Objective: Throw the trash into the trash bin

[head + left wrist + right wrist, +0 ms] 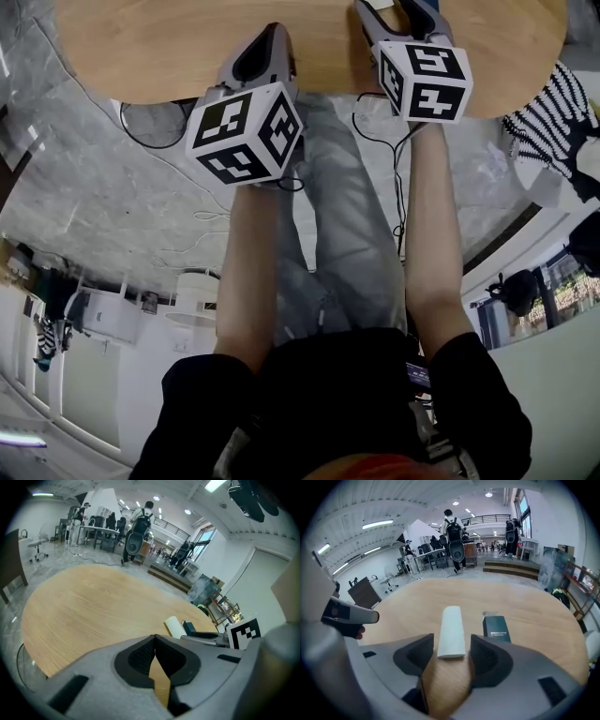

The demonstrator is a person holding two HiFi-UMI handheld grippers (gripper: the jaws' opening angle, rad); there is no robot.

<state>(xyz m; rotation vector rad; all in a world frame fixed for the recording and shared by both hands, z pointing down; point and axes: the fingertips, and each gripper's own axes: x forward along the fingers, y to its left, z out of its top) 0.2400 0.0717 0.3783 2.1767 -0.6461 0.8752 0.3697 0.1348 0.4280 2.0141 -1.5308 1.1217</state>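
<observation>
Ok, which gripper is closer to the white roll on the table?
Right. The right gripper, jaws open, has the white roll just ahead of it; the left gripper, shut, sits farther off to its left.

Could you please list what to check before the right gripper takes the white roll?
1. Right gripper open: ok.
2. Roll lined up with its jaw gap: ok.
3. Roll gripped: not ok, not touched yet.
4. Box outside the gap: ok.
5. Left gripper shut, empty: ok.
6. Bin in view: not ok, no view shows it.
</observation>
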